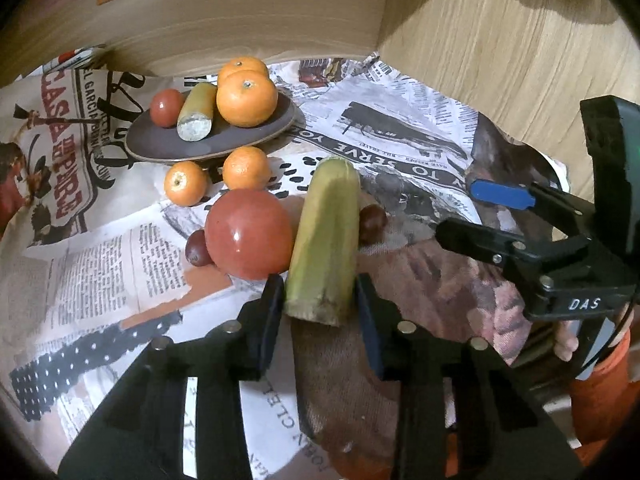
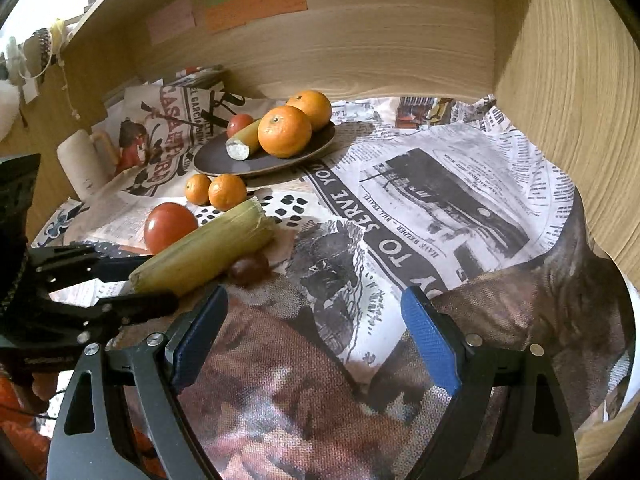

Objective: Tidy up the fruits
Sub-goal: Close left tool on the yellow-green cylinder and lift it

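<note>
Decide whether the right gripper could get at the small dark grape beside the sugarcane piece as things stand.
Probably yes: the right gripper is open and empty, the grape lies just ahead on bare cloth, though the sugarcane piece crowds it.
</note>
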The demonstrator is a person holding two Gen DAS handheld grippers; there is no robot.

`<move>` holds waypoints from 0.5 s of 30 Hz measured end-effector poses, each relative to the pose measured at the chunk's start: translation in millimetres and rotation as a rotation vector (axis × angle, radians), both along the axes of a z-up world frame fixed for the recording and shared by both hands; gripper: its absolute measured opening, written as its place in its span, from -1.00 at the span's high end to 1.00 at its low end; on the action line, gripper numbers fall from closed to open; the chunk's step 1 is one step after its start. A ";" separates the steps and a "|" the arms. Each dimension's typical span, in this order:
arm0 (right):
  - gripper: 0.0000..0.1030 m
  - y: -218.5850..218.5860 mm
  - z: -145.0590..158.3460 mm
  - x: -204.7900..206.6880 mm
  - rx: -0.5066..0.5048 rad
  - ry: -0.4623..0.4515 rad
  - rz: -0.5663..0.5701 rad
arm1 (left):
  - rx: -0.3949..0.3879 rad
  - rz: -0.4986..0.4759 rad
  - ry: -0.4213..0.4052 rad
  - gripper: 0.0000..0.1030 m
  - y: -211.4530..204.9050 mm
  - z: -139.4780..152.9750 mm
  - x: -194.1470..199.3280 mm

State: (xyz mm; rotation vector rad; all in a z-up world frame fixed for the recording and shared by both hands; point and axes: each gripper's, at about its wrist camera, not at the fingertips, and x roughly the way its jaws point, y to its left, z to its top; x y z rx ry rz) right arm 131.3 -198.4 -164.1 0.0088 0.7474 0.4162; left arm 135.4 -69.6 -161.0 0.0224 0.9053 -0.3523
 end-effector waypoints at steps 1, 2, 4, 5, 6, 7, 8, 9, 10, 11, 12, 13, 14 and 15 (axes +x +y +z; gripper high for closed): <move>-0.69 -0.2 -0.1 0.0 0.002 0.001 0.000 | -0.009 0.000 0.001 0.30 1.5 0.2 0.4; -0.69 -0.2 -0.1 -0.3 0.003 0.001 -0.002 | -0.015 -0.004 0.003 0.30 2.9 0.3 0.2; -0.69 -0.6 -0.3 0.1 0.003 0.002 -0.003 | -0.028 -0.012 0.012 0.30 6.5 1.0 -0.8; -0.69 -0.9 -0.3 0.3 0.003 0.003 -0.005 | -0.033 -0.016 0.017 0.30 8.9 1.6 -2.5; -0.69 -1.3 -0.6 0.3 0.004 0.003 -0.007 | -0.038 -0.023 0.022 0.30 12.4 2.4 -5.5; -0.69 -2.1 -0.5 0.8 0.005 0.004 -0.008 | -0.041 -0.027 0.027 0.30 14.8 3.1 -8.6; -0.69 -2.4 -0.5 1.0 0.007 0.005 -0.008 | -0.041 -0.032 0.033 0.30 19.4 3.9 -12.6; -0.69 -2.3 -0.7 1.2 0.008 0.006 -0.007 | -0.039 -0.037 0.035 0.30 22.0 4.4 -15.9; -0.69 -2.0 -0.4 1.5 0.008 0.006 -0.007 | -0.037 -0.045 0.039 0.30 25.9 5.3 -20.2; -0.69 -1.3 -0.4 1.6 0.007 0.005 -0.006 | -0.036 -0.052 0.046 0.30 28.7 5.9 -22.7; -0.69 -0.3 -0.4 1.8 0.006 0.004 -0.005 | -0.034 -0.059 0.057 0.30 30.5 6.0 -24.5; -0.69 0.1 -0.4 2.3 0.006 0.005 -0.003 | -0.035 -0.063 0.069 0.30 31.5 5.6 -24.8; -0.69 1.4 -0.6 2.9 0.006 0.005 -0.001 | -0.039 -0.063 0.076 0.30 31.5 5.3 -24.3; -0.69 2.5 -0.6 3.8 0.006 0.005 0.002 | -0.045 -0.062 0.083 0.30 31.4 4.7 -22.7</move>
